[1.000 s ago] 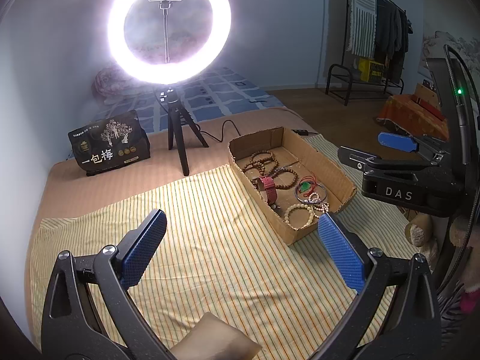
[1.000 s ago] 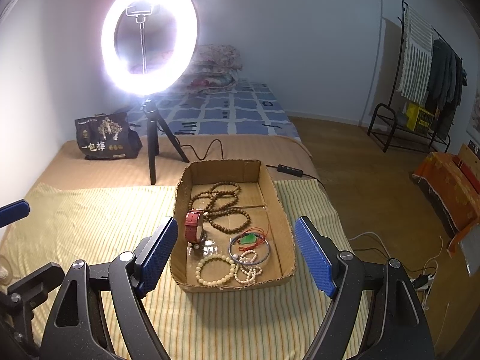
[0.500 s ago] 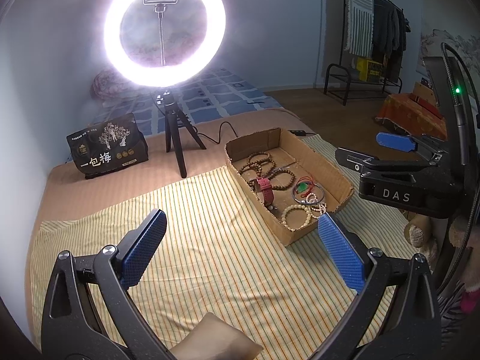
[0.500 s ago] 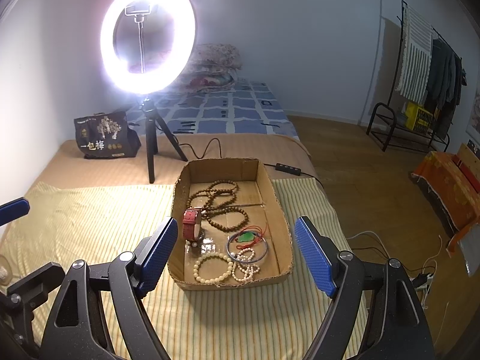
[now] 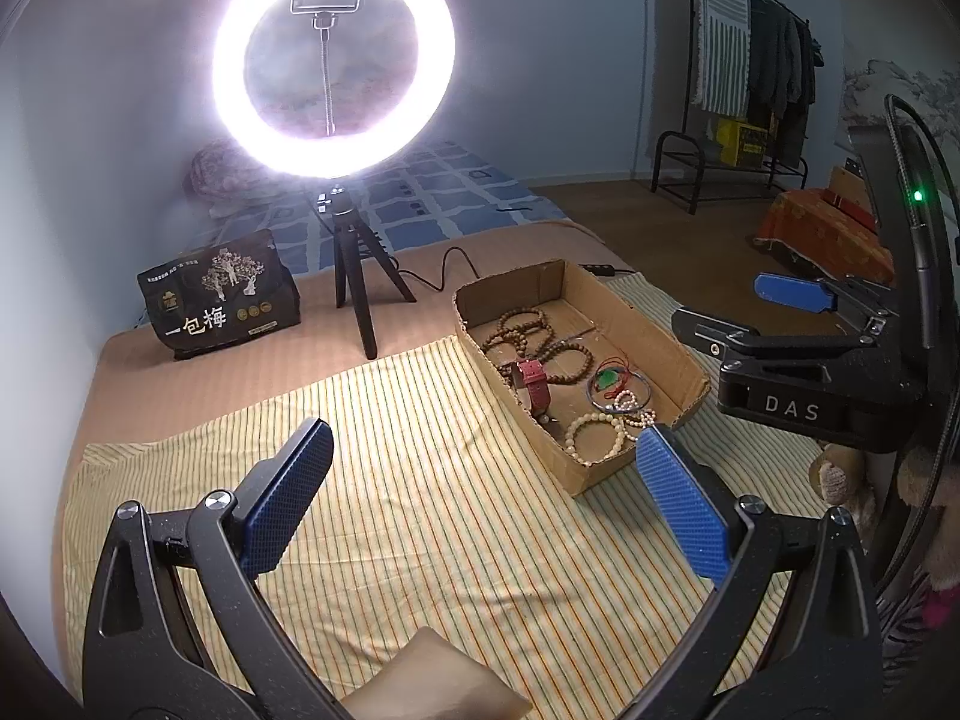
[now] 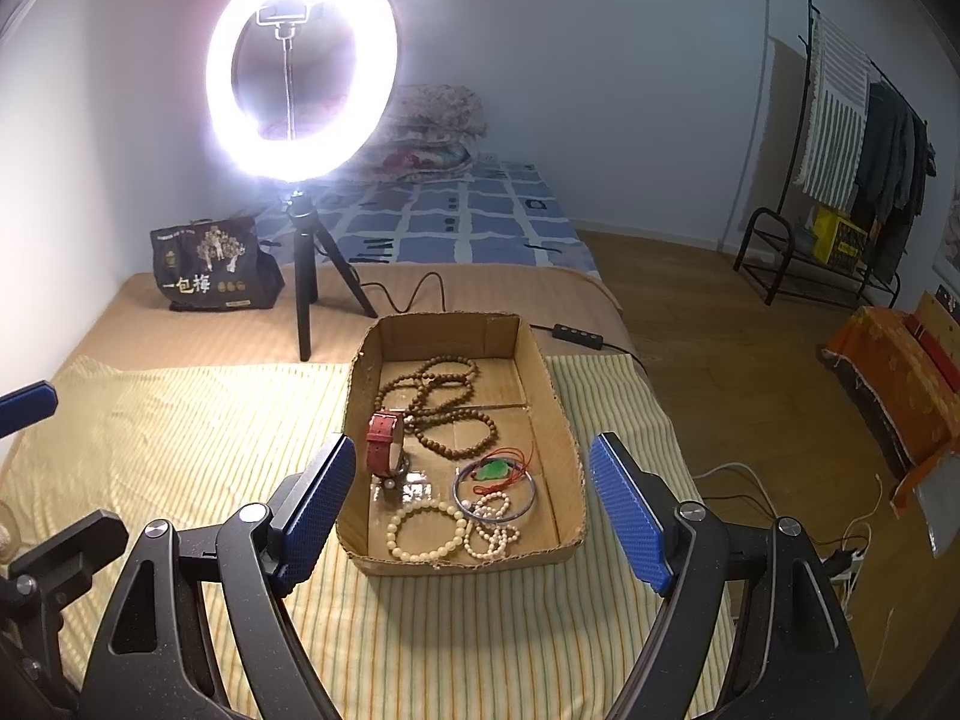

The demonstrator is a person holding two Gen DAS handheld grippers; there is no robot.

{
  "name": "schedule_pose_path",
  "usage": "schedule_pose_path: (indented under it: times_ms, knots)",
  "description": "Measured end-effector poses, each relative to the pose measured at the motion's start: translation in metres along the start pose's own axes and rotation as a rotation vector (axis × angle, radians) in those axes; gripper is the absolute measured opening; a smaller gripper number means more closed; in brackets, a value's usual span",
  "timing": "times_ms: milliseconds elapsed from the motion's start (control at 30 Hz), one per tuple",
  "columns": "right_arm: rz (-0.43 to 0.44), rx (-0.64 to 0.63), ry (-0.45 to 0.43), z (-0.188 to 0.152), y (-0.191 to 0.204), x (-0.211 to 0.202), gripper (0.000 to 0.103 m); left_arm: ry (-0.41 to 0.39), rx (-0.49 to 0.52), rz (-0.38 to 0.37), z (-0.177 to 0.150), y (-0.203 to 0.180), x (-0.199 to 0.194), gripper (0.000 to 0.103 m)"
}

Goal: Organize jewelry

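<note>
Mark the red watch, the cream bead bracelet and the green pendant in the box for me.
red watch (image 6: 384, 443): right wrist view, on its strap.
cream bead bracelet (image 6: 401, 521): right wrist view, on the loop's left beads.
green pendant (image 6: 494, 469): right wrist view, on the green stone.

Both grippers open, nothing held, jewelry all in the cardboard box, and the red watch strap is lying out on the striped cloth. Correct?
One thing is off: the red watch strap is not on the striped cloth. It sits inside the cardboard box, against its left wall, next to the brown beads. The right wrist view shows it. Otherwise correct: left gripper and right gripper have open jaws, holding nothing.
</note>
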State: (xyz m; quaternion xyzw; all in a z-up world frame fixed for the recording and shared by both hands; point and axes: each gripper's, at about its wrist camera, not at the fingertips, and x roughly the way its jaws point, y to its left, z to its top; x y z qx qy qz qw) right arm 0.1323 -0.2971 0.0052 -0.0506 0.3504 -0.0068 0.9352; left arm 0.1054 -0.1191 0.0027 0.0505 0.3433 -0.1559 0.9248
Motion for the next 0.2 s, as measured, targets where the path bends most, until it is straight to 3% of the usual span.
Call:
schedule_pose_path:
  times_ms: [200]
  knots:
    - [0.001,-0.007,0.005,0.0001,0.0007,0.0007,0.080,-0.020,0.014,0.015,0.0009,0.0022,-0.0009,0.103]
